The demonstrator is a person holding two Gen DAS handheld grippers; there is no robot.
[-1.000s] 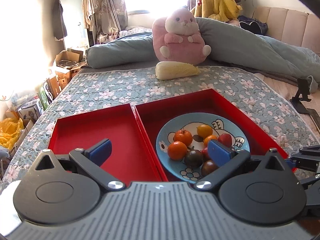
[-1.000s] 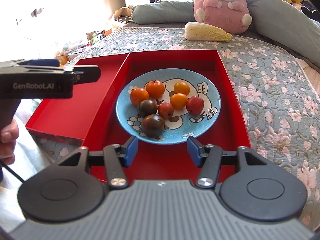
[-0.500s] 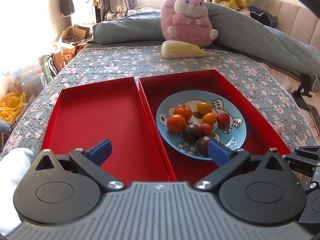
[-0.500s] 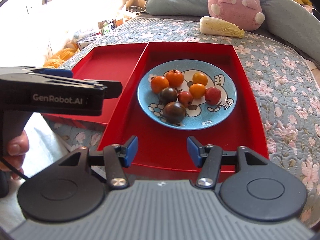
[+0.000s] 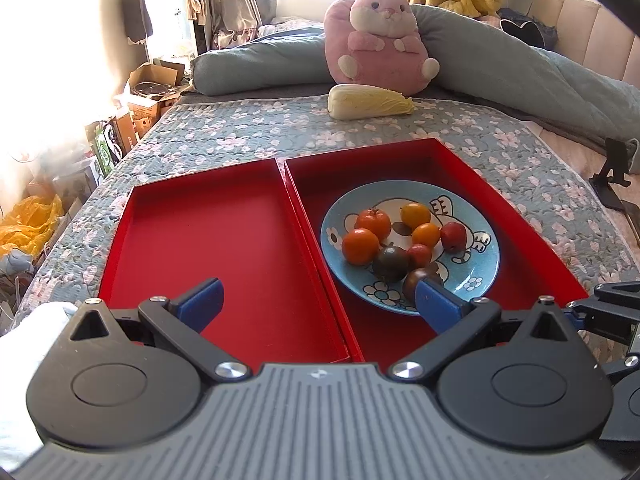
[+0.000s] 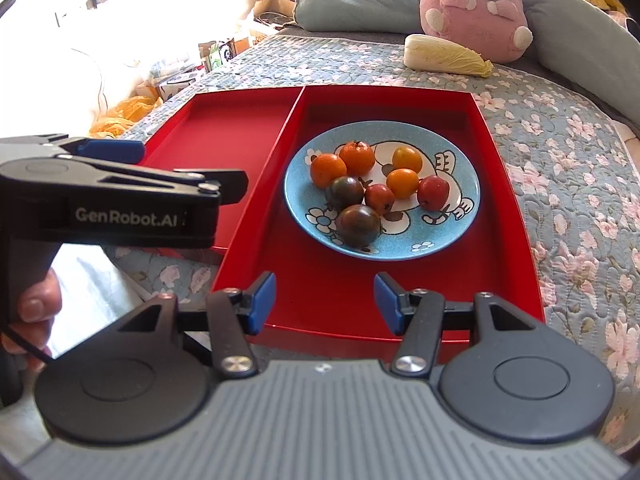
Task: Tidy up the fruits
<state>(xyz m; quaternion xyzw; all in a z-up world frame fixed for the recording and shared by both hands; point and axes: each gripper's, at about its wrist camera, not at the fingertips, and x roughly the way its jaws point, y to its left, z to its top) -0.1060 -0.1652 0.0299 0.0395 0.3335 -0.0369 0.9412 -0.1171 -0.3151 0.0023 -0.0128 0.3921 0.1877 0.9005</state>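
Observation:
A blue cartoon plate (image 5: 476, 236) (image 6: 452, 224) lies in the right red tray (image 5: 532, 236) (image 6: 500, 216). It holds several small fruits: orange ones (image 5: 361, 246) (image 6: 328, 170), yellow ones (image 6: 407, 159), red ones (image 6: 433, 193) and dark ones (image 5: 390, 264) (image 6: 358, 220). The left red tray (image 5: 208, 240) (image 6: 216, 136) holds nothing. My left gripper (image 5: 318, 300) is open and empty above the trays' near edge. My right gripper (image 6: 325, 301) is open and empty over the right tray's near edge. The left gripper also shows from the side in the right wrist view (image 6: 120, 184).
The trays lie on a floral quilt (image 5: 240, 136) (image 6: 580, 168) on a bed. A napa cabbage (image 5: 368, 101) (image 6: 444, 55) and a pink plush rabbit (image 5: 376, 40) (image 6: 476, 4) lie beyond the trays. Boxes and bags stand on the floor at left (image 5: 132, 120). A black phone stand (image 5: 612, 172) is at right.
Both grippers have pulled back and risen from the trays, so the plate and trays sit farther off in both views. Both stay open.

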